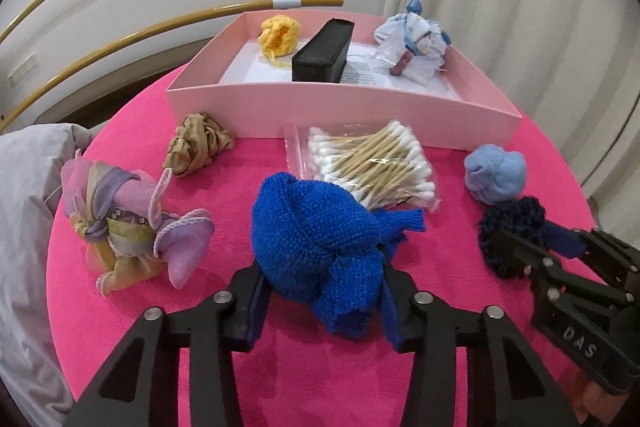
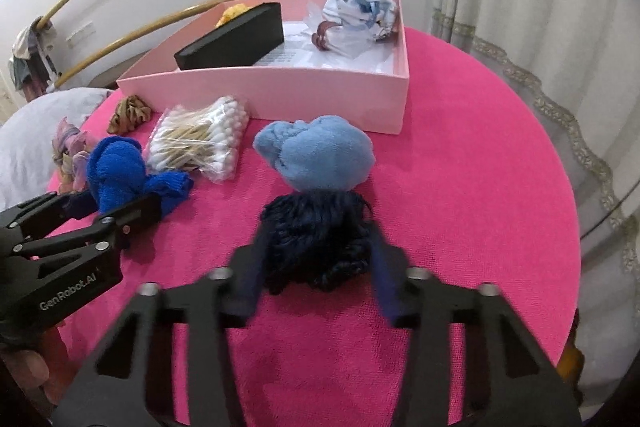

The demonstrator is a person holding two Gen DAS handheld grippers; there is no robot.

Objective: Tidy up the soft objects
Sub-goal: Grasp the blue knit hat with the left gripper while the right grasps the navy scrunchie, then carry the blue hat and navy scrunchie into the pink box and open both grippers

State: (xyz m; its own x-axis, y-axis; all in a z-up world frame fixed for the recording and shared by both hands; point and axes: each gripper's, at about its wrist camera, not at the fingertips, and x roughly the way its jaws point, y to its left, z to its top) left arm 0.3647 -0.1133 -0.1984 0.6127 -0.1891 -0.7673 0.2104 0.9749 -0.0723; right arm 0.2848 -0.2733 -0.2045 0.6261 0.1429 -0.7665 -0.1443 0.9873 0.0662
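Observation:
My left gripper (image 1: 322, 301) stands open around a bright blue knitted bundle (image 1: 320, 239) on the pink table; it also shows in the right wrist view (image 2: 120, 175). My right gripper (image 2: 316, 263) stands open around a dark navy yarn ball (image 2: 320, 239), which also shows in the left wrist view (image 1: 512, 231). Both bundles rest on the cloth. A light blue soft ball (image 2: 320, 155) lies just beyond the navy one. A pastel scarf bundle (image 1: 132, 223) and a tan scrunched cloth (image 1: 196, 143) lie at the left.
A pink box (image 1: 320, 107) at the back holds a yellow knit ball (image 1: 278, 37), a black case (image 1: 324, 53) and a white-blue cloth bundle (image 1: 416, 39). A bag of cotton swabs (image 1: 372, 163) lies before the box. Curtains hang at the right.

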